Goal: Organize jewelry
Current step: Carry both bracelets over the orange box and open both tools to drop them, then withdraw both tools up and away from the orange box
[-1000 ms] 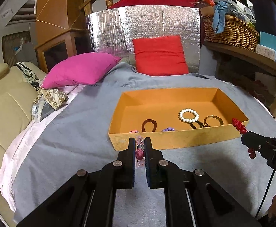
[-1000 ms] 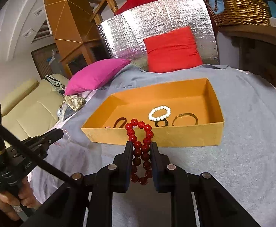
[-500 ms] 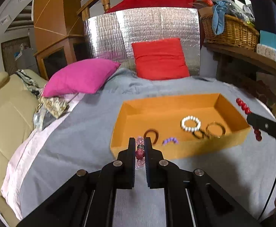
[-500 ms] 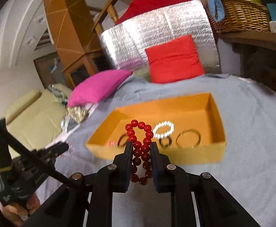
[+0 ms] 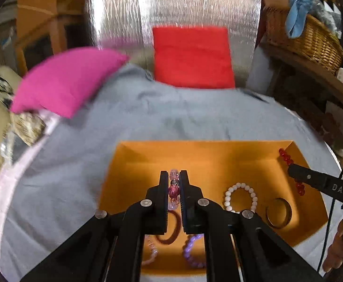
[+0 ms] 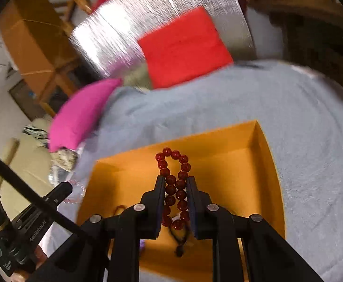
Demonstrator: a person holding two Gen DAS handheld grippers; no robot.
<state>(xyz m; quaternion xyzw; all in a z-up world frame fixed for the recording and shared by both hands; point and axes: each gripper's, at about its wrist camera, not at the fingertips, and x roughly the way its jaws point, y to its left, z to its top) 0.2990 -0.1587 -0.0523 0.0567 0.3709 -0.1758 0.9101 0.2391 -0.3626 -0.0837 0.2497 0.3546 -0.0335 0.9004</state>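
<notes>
Grey blanket (image 5: 176, 117) spread wide, bearing the open orange cardboard box (image 5: 133, 162), the landmark here. Beyond the box: a red square cushion (image 5: 192, 56), with a magenta pillow (image 5: 63, 80) to its left.

Left gripper (image 5: 173, 183) over the box's near left part, jaws clamped narrow on a pink and clear glass bead bracelet (image 5: 173, 189). Right gripper (image 6: 176, 189) over the box's middle (seen from its own camera), jaws pinching a dark red round-bead bracelet (image 6: 175, 183), its loop standing above the fingertips.

On the box floor: white pearl bracelet (image 5: 239, 197), gold bangle (image 5: 278, 212) right of it, brown band (image 5: 171, 230), purple bead bracelet (image 5: 191, 249).
</notes>
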